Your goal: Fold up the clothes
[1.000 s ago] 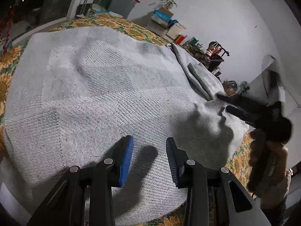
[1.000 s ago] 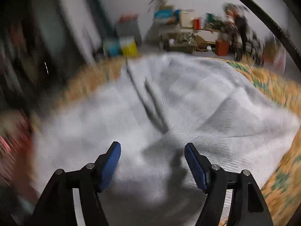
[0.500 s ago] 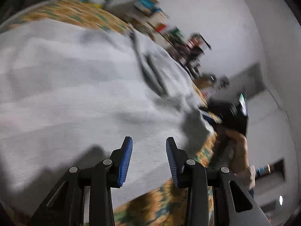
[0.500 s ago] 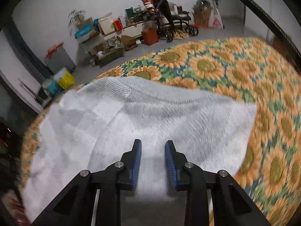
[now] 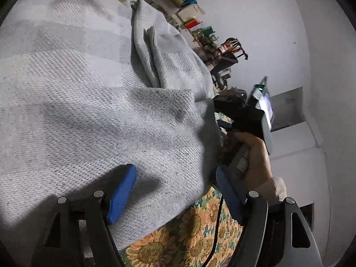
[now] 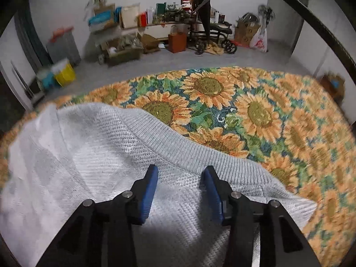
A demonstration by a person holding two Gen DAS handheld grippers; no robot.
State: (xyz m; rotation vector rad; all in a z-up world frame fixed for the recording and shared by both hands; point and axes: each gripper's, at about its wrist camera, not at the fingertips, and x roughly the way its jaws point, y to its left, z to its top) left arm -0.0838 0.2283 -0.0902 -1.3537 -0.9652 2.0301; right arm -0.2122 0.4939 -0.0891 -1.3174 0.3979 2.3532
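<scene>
Left gripper (image 5: 175, 193): jaws opening, wide apart, nothing pinched; one blue pad over the grey knit sweater (image 5: 93, 102), the other past its near edge over the sunflower bedspread (image 5: 191, 229). Sweater spread flat on the bedspread, up and left of this claw, a folded sleeve (image 5: 146, 51) running away toward the far end. Right hand (image 5: 253, 155) close by at the sweater's corner. Right gripper (image 6: 180, 178): jaws opening, straddling cloth just short of the ribbed hem (image 6: 200, 158), no pinch visible. Hem band running left to right, directly ahead of the pads, so right claw likely nearer. Sweater's far-left part blurred, underside hidden.
</scene>
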